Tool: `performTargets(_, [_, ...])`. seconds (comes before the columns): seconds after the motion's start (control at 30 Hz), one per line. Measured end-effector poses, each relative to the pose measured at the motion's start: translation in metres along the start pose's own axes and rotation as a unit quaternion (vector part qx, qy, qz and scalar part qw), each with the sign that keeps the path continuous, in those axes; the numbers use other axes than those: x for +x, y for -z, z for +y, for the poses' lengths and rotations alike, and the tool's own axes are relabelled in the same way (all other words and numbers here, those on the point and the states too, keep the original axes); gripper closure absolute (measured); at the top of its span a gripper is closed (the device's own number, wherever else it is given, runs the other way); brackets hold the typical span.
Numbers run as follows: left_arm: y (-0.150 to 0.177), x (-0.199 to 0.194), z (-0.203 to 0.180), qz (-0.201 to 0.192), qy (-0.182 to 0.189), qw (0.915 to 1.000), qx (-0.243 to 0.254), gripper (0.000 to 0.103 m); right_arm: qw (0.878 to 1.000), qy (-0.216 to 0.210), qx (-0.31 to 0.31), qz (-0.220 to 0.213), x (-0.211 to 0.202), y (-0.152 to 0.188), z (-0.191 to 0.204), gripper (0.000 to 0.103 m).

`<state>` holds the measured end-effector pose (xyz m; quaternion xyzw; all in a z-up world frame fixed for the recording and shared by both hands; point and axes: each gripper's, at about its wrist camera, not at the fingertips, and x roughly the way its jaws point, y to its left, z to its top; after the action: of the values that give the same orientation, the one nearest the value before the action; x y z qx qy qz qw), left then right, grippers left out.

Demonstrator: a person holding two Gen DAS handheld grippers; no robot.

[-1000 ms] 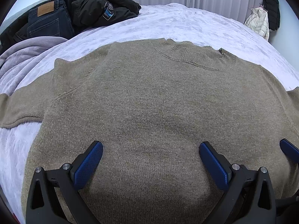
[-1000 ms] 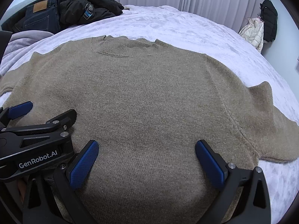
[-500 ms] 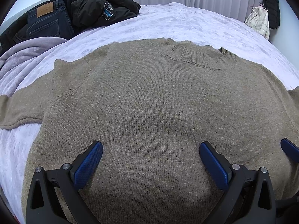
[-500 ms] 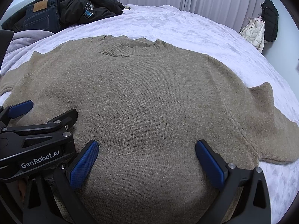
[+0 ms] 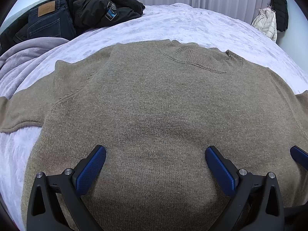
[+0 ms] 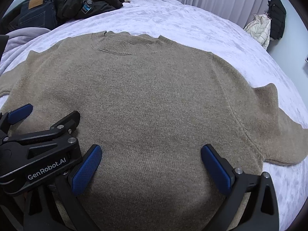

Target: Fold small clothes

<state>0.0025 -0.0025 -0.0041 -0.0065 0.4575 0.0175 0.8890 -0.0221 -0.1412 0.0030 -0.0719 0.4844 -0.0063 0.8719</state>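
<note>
A brown knitted sweater (image 5: 154, 100) (image 6: 146, 96) lies spread flat on a white bed, collar at the far side, sleeves out to both sides. My left gripper (image 5: 155, 154) hovers open over the sweater's lower body, blue pads wide apart and nothing between them. My right gripper (image 6: 151, 153) is open too, just right of the left one, over the lower body. The left gripper's black body (image 6: 38, 154) shows at the lower left of the right wrist view. One blue pad (image 5: 299, 155) of the right gripper peeks in at the left wrist view's right edge.
Dark jeans (image 5: 50, 21) and a black jacket (image 5: 104, 9) are piled at the bed's far left, beside a lilac blanket (image 5: 25, 55). White bed cover (image 5: 192, 25) stretches beyond the collar. Coats (image 5: 273, 21) hang at the far right by curtains.
</note>
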Motion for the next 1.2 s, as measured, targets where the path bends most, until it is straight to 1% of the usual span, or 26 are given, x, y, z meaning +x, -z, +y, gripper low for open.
performTargets(0.1, [0.000,0.000,0.000,0.000,0.000,1.0000,0.000,0.000,1.000,0.003,0.006,0.003,0.000,-0.001,0.001,0.000])
performTargets(0.4, [0.001,-0.001,0.001,-0.002,0.003,1.0000,-0.002,0.000,1.000,0.005,0.003,-0.011,-0.001,0.004,0.003,0.000])
performTargets(0.73, [0.001,-0.001,0.001,-0.001,0.002,1.0000,-0.001,0.000,1.000,-0.008,0.000,-0.018,-0.003,0.006,-0.001,0.000])
performTargets(1.0, [-0.001,-0.002,-0.002,0.005,-0.008,0.9999,0.003,0.000,1.000,0.007,-0.010,-0.018,-0.003,0.005,0.005,0.000])
performTargets(1.07, [-0.004,-0.005,-0.004,0.011,-0.018,0.9997,0.009,0.000,1.000,0.002,-0.012,-0.013,-0.003,0.003,0.003,0.000])
performTargets(1.13, [-0.009,-0.016,-0.009,0.014,-0.033,0.9993,0.013,0.000,1.000,-0.011,-0.029,0.002,-0.007,-0.003,0.000,0.000])
performTargets(1.17, [-0.012,-0.023,-0.012,0.010,-0.031,0.9995,0.007,0.000,0.999,-0.015,-0.031,-0.001,-0.011,-0.005,-0.003,0.000])
performTargets(1.2, [-0.015,-0.032,-0.016,0.003,-0.013,0.9999,-0.005,0.000,0.999,-0.013,-0.025,-0.019,-0.023,-0.005,-0.012,0.000])
